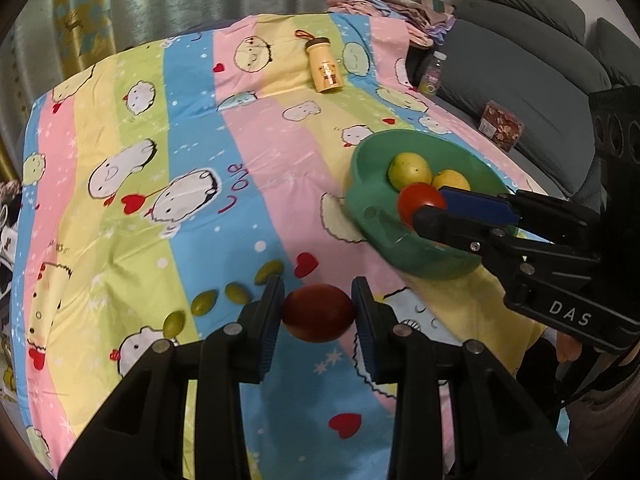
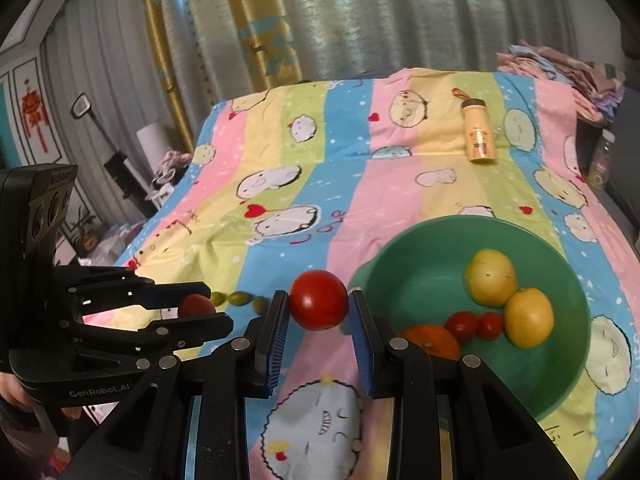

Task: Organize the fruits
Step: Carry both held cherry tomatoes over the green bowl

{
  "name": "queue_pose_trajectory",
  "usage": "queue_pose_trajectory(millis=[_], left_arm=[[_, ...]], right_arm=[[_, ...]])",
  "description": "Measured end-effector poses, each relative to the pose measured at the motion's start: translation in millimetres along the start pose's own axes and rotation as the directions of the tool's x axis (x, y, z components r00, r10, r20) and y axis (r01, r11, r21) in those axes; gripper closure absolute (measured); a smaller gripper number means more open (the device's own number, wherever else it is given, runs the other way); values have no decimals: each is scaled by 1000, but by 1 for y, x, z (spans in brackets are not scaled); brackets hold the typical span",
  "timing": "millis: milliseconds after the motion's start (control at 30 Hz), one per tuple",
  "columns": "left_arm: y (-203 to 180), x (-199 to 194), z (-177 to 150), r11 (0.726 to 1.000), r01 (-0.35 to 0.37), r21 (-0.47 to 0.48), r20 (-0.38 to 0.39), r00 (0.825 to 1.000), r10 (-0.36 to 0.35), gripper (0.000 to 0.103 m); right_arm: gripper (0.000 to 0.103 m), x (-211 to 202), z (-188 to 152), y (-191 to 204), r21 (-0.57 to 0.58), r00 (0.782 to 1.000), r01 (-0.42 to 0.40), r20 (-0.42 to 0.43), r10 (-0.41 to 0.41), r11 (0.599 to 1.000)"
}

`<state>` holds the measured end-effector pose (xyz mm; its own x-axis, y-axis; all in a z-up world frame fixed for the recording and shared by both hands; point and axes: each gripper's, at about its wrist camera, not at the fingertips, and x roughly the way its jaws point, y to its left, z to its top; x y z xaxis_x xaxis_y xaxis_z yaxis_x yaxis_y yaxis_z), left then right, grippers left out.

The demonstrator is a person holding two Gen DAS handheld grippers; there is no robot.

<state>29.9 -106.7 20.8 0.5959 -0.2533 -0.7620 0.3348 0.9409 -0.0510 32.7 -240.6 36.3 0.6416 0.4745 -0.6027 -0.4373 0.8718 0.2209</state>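
My left gripper (image 1: 318, 304) is shut on a dark red tomato (image 1: 318, 314) just above the striped cartoon sheet (image 1: 192, 128); it also shows in the right wrist view (image 2: 200, 312). My right gripper (image 2: 318, 308) is shut on a bright red tomato (image 2: 319, 300) beside the rim of the green bowl (image 2: 416, 248); it also shows in the left wrist view (image 1: 430, 202), over the bowl (image 1: 372, 152). The bowl holds two yellow fruits (image 2: 490, 278), an orange (image 2: 434, 338) and two small tomatoes (image 2: 462, 325). Several green olives (image 1: 204, 302) lie on the sheet left of my left gripper.
A yellow bottle (image 1: 325, 68) lies on its side at the far end of the sheet. A grey sofa (image 1: 520, 60) with a plastic bottle (image 1: 431, 74) and a snack box (image 1: 500, 124) stands to the right. Folded cloths (image 1: 392, 4) lie beyond. Curtains hang behind.
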Motion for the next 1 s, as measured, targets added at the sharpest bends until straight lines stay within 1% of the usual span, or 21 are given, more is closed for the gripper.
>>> queue_pose_trajectory(millis=[367,567,1000], left_arm=[[-32,13,25,997,14,76,7,1000,-14,69],[-46,19,41,994,25,106,24,999,-28,69],[-67,40,64,988,41,148,27,999,-45,69]], right_arm=[[71,-15,-2,-32,63,998,40,43,-43,997],[71,-23,-3,-47,90,996,66,61,-71,994],[71,-28,-5,-77,137,990,115,66,-125,984]])
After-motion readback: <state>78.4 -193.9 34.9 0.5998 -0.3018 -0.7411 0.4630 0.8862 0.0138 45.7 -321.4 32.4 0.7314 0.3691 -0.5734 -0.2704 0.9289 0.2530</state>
